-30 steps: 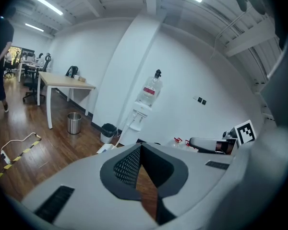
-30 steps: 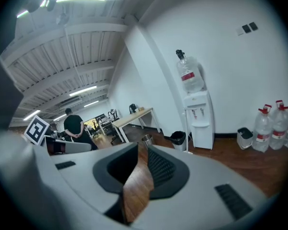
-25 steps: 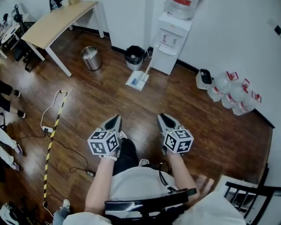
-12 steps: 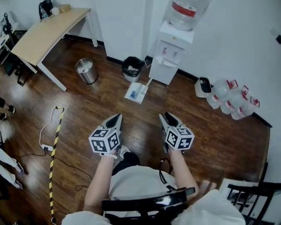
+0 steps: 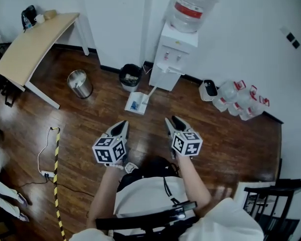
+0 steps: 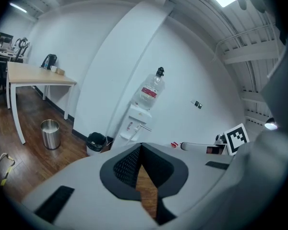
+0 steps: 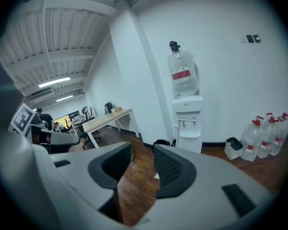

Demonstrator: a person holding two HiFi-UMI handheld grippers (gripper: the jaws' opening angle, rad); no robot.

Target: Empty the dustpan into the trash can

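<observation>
Dustpan (image 5: 137,103), white, lies flat on the dark wood floor just above the middle of the head view, with something small and blue on its tray. Its thin handle slants up to the right toward the foot of the water dispenser (image 5: 173,54). The black trash can (image 5: 130,77) stands just beside the pan, up and to the left of it, against the white wall and close to the dispenser's left side. Further left, on its own, stands a round steel bin (image 5: 80,83). A pale wooden desk (image 5: 30,49) takes the upper left corner. Right of the dispenser, a cluster of clear water bottles (image 5: 238,100) with red caps sits along the wall.

Both tools are held out low in the centre of the frame, side by side and well short of the dustpan. The left gripper (image 5: 120,130) has its dark pads meeting at the tips, with only a thin wedge of floor showing behind them and nothing pinched there. The right gripper (image 5: 173,123) has just been opening. Its jaws stand clearly apart, with bare floorboards showing through the gap and no object in it. Each carries its marker cube just above the person's wrist. A strip of yellow and black tape (image 5: 56,185) runs down the lower left of the floor.
</observation>
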